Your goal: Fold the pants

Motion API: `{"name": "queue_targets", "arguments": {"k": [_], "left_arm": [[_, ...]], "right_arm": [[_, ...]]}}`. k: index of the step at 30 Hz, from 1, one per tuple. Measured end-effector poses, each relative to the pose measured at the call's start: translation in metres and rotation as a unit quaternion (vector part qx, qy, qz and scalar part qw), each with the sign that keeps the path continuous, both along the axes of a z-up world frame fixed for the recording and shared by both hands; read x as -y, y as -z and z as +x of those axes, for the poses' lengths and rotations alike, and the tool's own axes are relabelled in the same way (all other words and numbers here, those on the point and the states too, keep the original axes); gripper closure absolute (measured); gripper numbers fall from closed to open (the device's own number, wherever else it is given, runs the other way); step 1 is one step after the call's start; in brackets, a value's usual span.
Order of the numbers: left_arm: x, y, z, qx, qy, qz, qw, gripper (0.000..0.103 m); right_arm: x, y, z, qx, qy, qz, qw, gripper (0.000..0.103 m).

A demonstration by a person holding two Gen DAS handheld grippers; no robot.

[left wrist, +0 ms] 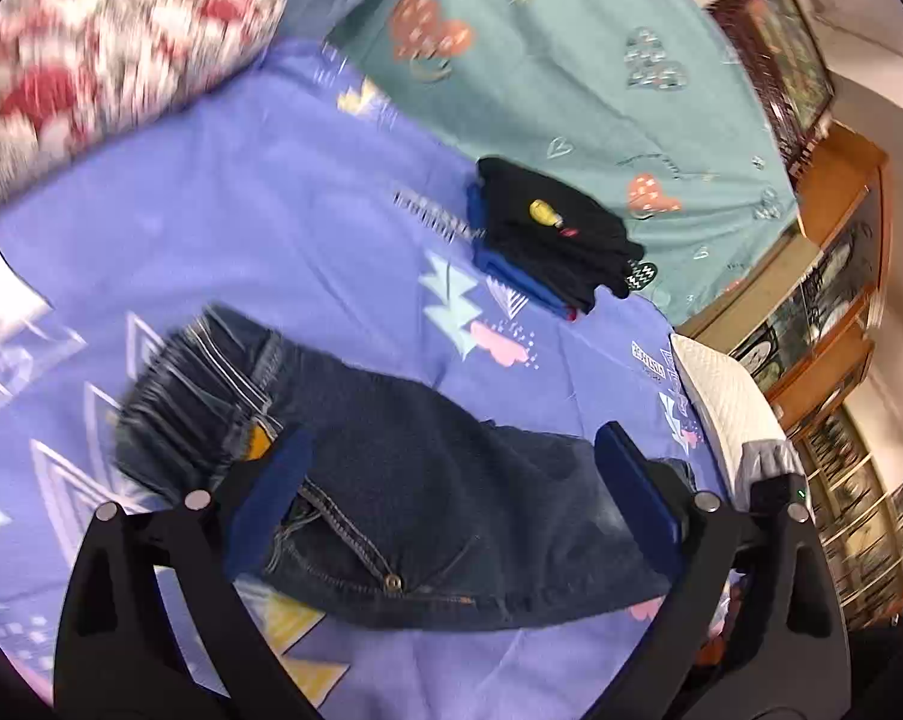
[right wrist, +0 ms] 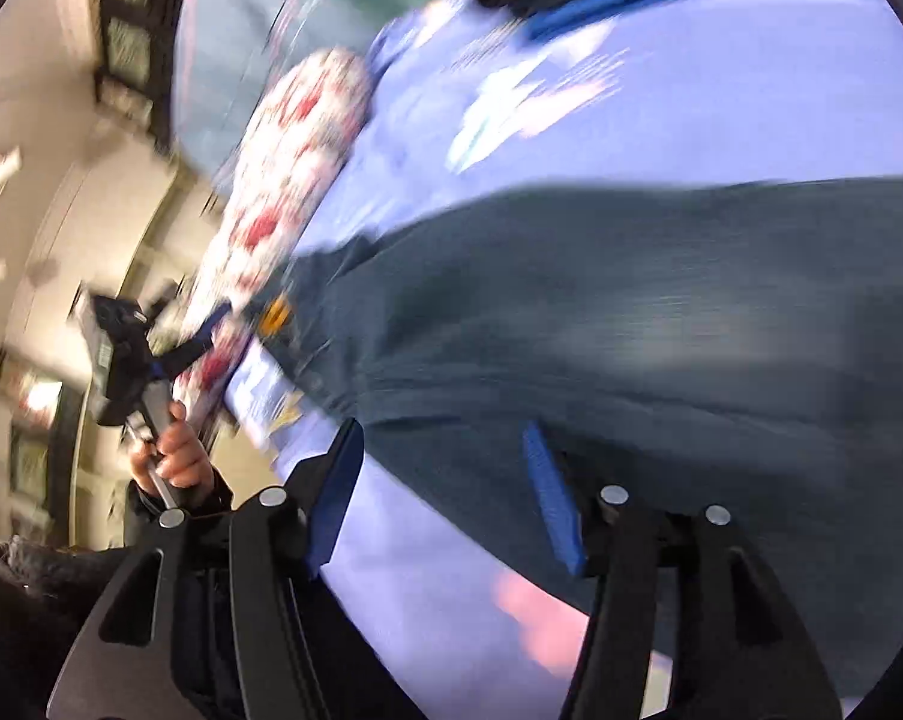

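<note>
My left gripper [left wrist: 451, 480] has its blue pads spread wide apart over the dark denim pants [left wrist: 403, 480], clamped on nothing. The pants lie bunched on the purple patterned sheet [left wrist: 259, 192], waistband with its yellow tag toward the red-and-white pillow [left wrist: 103, 42], legs running the other way. Past the pants, farther up the sheet, sits a stack of folded clothes [left wrist: 553, 234], black on top and blue beneath, right at the seam where the teal sheet [left wrist: 571, 60] begins. My right gripper [right wrist: 445, 492] is open too, fingers apart, just above the pants [right wrist: 631, 324]; that view is badly blurred, so I cannot tell whether a pad touches the cloth. It also shows my left hand [right wrist: 181, 456] gripping its handle, beside the pillow [right wrist: 283, 180].
</note>
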State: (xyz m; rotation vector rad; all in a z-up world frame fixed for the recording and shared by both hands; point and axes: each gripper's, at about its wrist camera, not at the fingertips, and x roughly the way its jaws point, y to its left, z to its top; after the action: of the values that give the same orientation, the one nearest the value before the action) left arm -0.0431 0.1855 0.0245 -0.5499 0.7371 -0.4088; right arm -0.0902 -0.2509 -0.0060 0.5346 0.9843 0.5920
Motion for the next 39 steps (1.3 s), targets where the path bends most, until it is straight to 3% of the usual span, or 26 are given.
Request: {"name": "queue_targets", "arguments": {"k": [2, 4, 5, 6, 9, 12, 15, 16, 17, 20, 23, 25, 27, 29, 31, 32, 34, 36, 38, 39], "left_arm": [[-0.002, 0.022, 0.016, -0.028, -0.021, -0.009, 0.9994, 0.006], [-0.005, 0.036, 0.023, -0.025, -0.034, -0.008, 0.9991, 0.006], [-0.005, 0.035, 0.020, -0.010, -0.035, -0.004, 0.9993, 0.006], [-0.002, 0.033, 0.018, 0.007, -0.036, 0.009, 0.9993, 0.005], [0.009, 0.036, 0.013, 0.026, -0.033, 0.046, 0.9981, 0.003], [0.016, 0.036, 0.011, 0.027, -0.032, 0.072, 0.9965, 0.002], [0.015, 0.037, 0.012, 0.026, -0.034, 0.075, 0.9963, 0.002], [0.016, 0.037, 0.013, 0.025, -0.034, 0.078, 0.9961, 0.002], [0.016, 0.037, 0.013, 0.024, -0.035, 0.082, 0.9958, 0.002], [0.019, 0.038, 0.013, 0.021, -0.035, 0.090, 0.9951, 0.002], [0.022, 0.038, 0.015, 0.017, -0.036, 0.100, 0.9942, 0.002], [0.024, 0.039, 0.014, 0.016, -0.035, 0.104, 0.9938, 0.002], [0.023, 0.039, 0.014, 0.016, -0.035, 0.102, 0.9940, 0.002], [0.023, 0.040, 0.014, 0.016, -0.035, 0.102, 0.9940, 0.002], [0.023, 0.039, 0.014, 0.016, -0.033, 0.104, 0.9939, 0.002], [0.023, 0.039, 0.014, 0.015, -0.033, 0.104, 0.9939, 0.002], [0.024, 0.039, 0.016, 0.012, -0.033, 0.109, 0.9934, 0.002], [0.027, 0.039, 0.017, 0.007, -0.032, 0.119, 0.9924, 0.002], [0.027, 0.039, 0.017, 0.007, -0.033, 0.119, 0.9923, 0.002], [0.026, 0.039, 0.016, 0.008, -0.034, 0.116, 0.9926, 0.002]], "right_arm": [[0.057, -0.008, -0.019, 0.013, 0.099, -0.024, 0.995, 0.047], [0.109, -0.009, -0.034, 0.004, 0.197, -0.045, 0.979, 0.047], [0.136, -0.009, -0.042, 0.001, 0.246, -0.056, 0.968, 0.047], [0.171, -0.013, -0.052, 0.008, 0.308, -0.088, 0.947, 0.047], [0.220, -0.010, -0.048, -0.009, 0.362, -0.151, 0.920, 0.043], [0.234, 0.004, -0.024, -0.037, 0.338, -0.152, 0.928, 0.043], [0.229, 0.022, 0.001, -0.062, 0.302, -0.188, 0.932, 0.047], [0.223, 0.026, 0.006, -0.065, 0.288, -0.204, 0.933, 0.080], [0.220, 0.028, 0.008, -0.071, 0.279, -0.213, 0.934, 0.081], [0.216, -0.003, -0.008, -0.014, 0.281, -0.209, 0.936, 0.083], [0.214, -0.066, -0.054, 0.067, 0.300, -0.179, 0.935, 0.084], [0.214, -0.097, -0.088, 0.101, 0.315, -0.175, 0.928, 0.084], [0.214, -0.108, -0.117, 0.102, 0.322, -0.169, 0.926, 0.085], [0.210, -0.098, -0.126, 0.078, 0.321, -0.187, 0.925, 0.085], [0.209, -0.064, -0.131, 0.024, 0.316, -0.200, 0.927, 0.085], [0.213, -0.041, -0.130, -0.006, 0.311, -0.191, 0.931, 0.084], [0.218, -0.021, -0.125, -0.019, 0.313, -0.177, 0.933, 0.084], [0.224, -0.034, -0.118, 0.011, 0.318, -0.143, 0.937, 0.085], [0.213, -0.077, -0.116, 0.088, 0.301, -0.130, 0.941, 0.085], [0.201, -0.106, -0.122, 0.139, 0.289, -0.148, 0.936, 0.085]]}}
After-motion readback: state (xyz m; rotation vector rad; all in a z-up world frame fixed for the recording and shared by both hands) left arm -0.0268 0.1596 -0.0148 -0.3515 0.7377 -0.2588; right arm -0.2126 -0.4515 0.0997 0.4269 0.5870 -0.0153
